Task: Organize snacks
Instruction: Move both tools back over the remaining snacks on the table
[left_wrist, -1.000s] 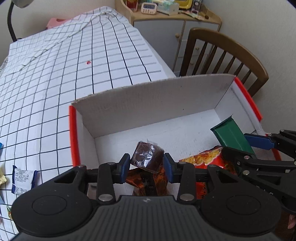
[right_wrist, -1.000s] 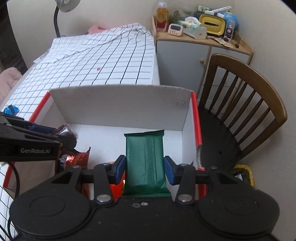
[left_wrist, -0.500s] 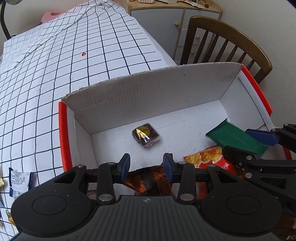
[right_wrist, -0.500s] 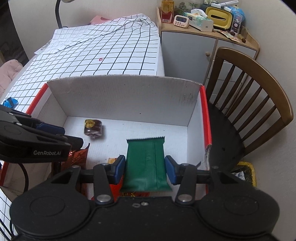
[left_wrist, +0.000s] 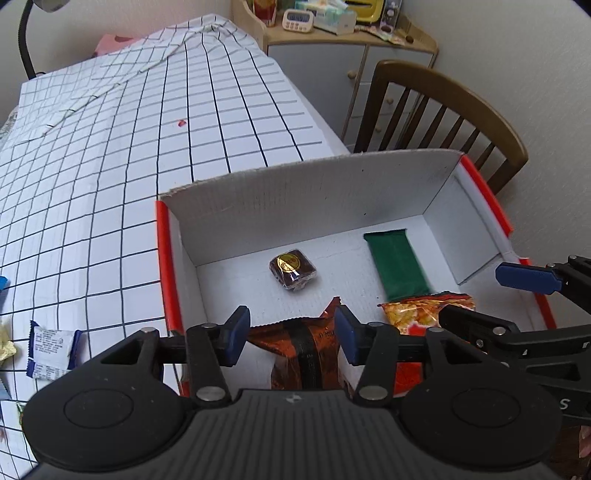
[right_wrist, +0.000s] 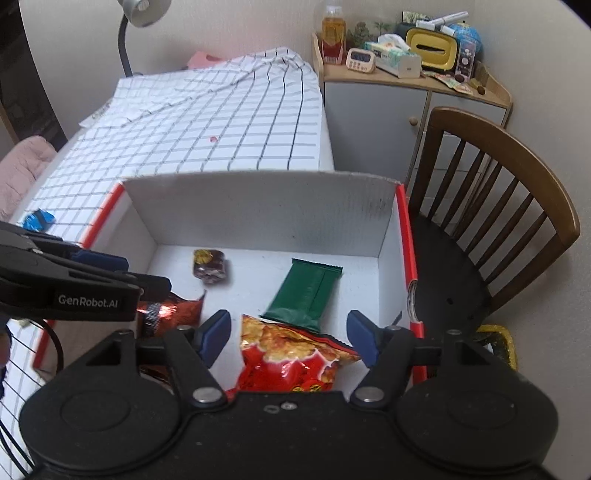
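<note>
A white cardboard box with red edges (left_wrist: 173, 236) (right_wrist: 404, 236) holds the snacks. A small brown cake with a gold sticker (left_wrist: 293, 267) (right_wrist: 209, 266) lies on its floor. A green bar (left_wrist: 397, 262) (right_wrist: 308, 291) lies to the right of it. A red chip bag (right_wrist: 295, 354) (left_wrist: 417, 314) and an orange-brown bag (left_wrist: 299, 354) (right_wrist: 173, 310) lie at the near side. My left gripper (left_wrist: 290, 336) is open and empty above the orange-brown bag. My right gripper (right_wrist: 288, 338) is open and empty above the chip bag.
The box stands on a table with a checked cloth (left_wrist: 110, 147). Small snack packets (left_wrist: 51, 349) lie on the cloth to the left, with a blue one (right_wrist: 37, 219) further back. A wooden chair (right_wrist: 509, 206) stands right of the box. A cabinet (right_wrist: 406, 96) is behind.
My left gripper opened and dropped the brown cake into the box. My right gripper opened and let the green bar fall flat on the box floor. Both grippers pulled back.
</note>
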